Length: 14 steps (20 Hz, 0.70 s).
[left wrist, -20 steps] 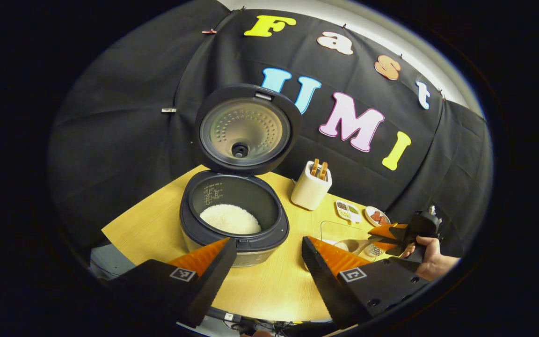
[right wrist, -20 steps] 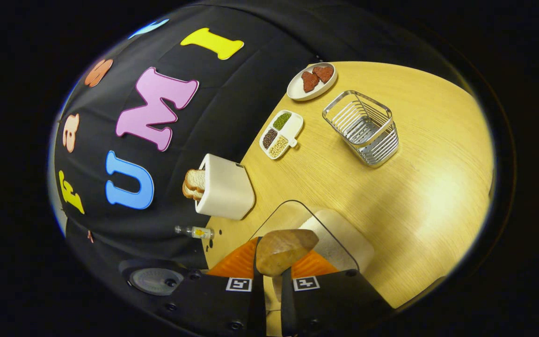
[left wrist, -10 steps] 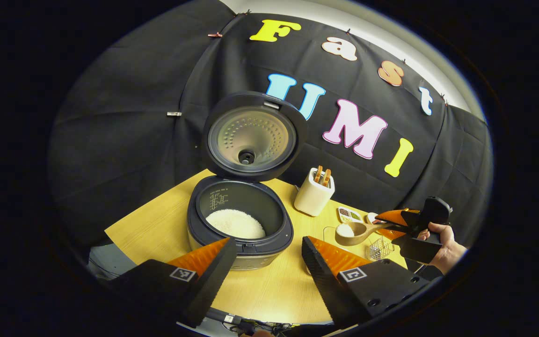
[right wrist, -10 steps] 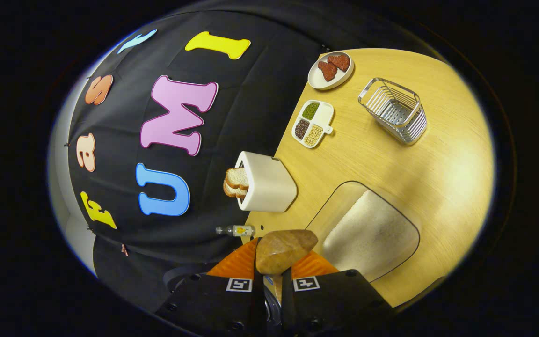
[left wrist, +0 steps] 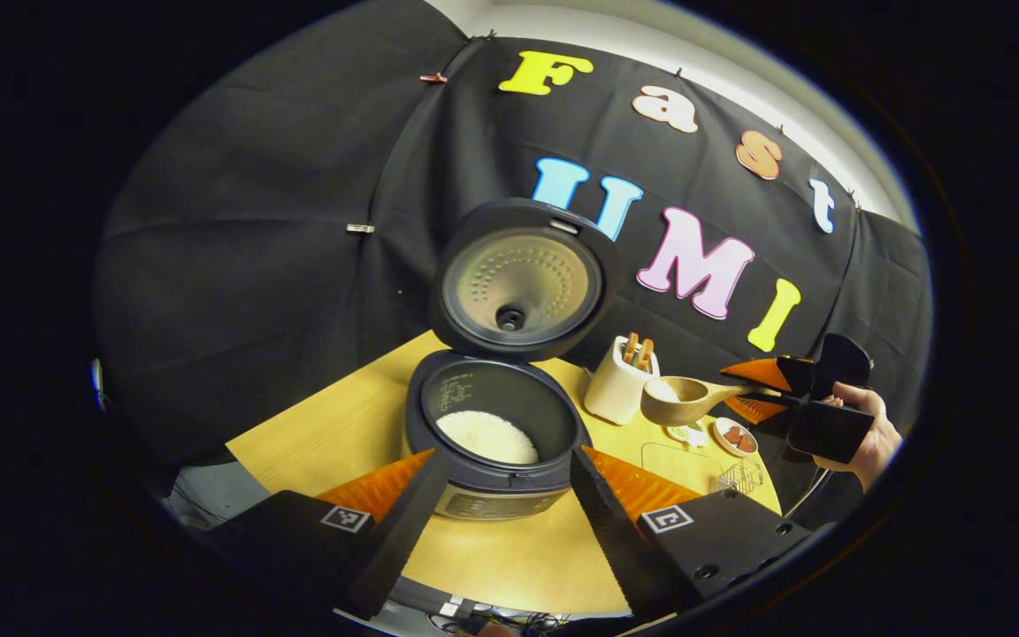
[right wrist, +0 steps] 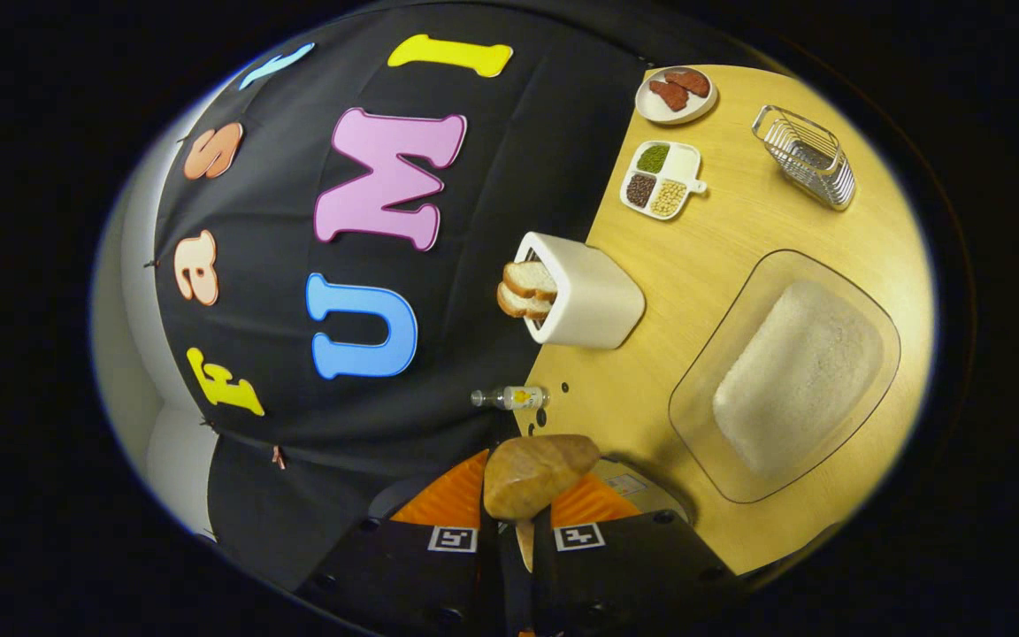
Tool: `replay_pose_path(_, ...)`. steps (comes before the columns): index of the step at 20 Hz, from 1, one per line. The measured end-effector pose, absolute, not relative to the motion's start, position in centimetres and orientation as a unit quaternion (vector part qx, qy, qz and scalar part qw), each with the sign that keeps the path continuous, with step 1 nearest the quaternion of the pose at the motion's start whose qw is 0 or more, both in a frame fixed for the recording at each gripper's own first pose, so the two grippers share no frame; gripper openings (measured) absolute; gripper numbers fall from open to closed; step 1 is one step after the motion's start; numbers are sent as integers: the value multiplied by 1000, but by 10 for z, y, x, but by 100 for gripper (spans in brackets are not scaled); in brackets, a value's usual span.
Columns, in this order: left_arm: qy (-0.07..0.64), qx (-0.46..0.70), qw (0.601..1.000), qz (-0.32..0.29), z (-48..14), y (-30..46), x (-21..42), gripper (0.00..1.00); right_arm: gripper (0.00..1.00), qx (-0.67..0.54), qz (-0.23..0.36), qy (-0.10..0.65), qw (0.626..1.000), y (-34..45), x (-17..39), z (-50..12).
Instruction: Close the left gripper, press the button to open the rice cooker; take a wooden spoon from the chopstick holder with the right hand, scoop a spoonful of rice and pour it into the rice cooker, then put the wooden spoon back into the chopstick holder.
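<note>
While right gripper (right wrist: 517,522) clamps wooden spoon (left wrist: 685,400), rice heaped in bowl | spoon apparently short of rice cooker (left wrist: 496,433), lid up | left gripper (left wrist: 505,478) spread, empty, cooker ahead

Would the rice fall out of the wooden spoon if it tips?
Probably. The rice looks like loose grains heaped in the shallow bowl of the wooden spoon, so a tilt would likely spill it. The spoon itself looks stiff, held level by its thin handle in the right gripper.
</note>
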<state>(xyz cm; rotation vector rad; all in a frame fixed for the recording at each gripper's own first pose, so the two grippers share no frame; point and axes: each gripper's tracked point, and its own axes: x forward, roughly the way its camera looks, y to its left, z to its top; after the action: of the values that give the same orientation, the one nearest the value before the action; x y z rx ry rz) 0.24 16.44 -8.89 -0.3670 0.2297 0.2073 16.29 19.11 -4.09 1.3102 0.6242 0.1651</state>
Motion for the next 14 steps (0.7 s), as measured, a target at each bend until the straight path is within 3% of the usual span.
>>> replay_pose_path(14, 107, -209, 956, 173, -98, 228, -37, 95, 17, 315, 236, 235, 889, 352, 156, -23)
